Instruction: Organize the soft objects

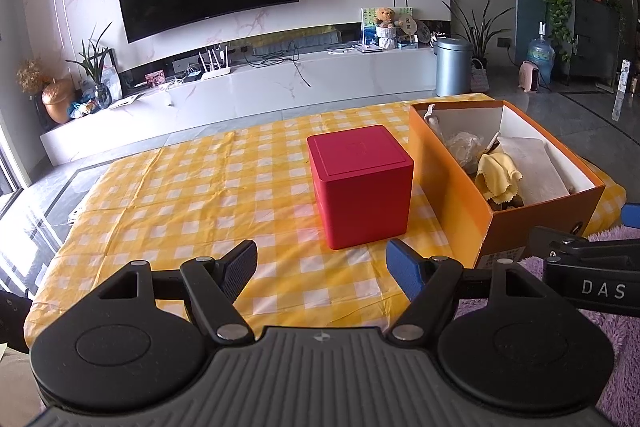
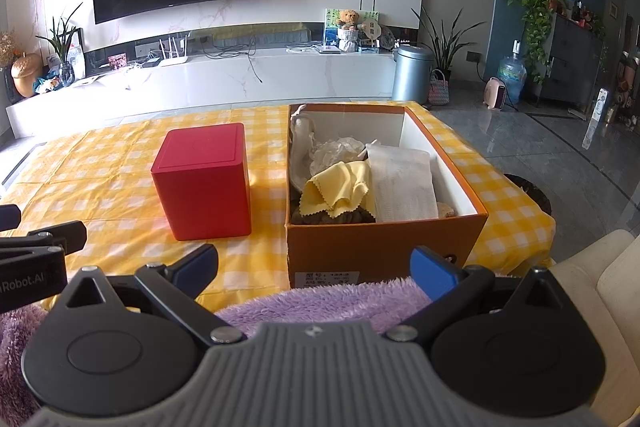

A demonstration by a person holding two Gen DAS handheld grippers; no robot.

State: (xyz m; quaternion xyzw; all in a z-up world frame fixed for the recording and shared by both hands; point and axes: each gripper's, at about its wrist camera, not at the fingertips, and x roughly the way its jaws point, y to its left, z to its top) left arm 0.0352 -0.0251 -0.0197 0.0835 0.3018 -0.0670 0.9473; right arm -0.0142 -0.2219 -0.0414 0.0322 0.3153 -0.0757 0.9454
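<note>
Both grippers hang empty with jaws spread, the left gripper point(image 1: 320, 263) facing the red box point(image 1: 360, 183), the right gripper point(image 2: 314, 269) over a purple fluffy cloth point(image 2: 320, 303) at the tabletop point(image 2: 120, 163) edge. The yellow cloth point(image 2: 336, 193), white towel point(image 2: 402, 187) and other soft things lie in the orange box point(image 2: 384, 247). This fits either filling or emptying, so any pinch should take a fold, not the cardboard.

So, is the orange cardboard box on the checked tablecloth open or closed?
Open. The orange cardboard box has no lid on top; a yellow cloth and a white towel show inside.
</note>
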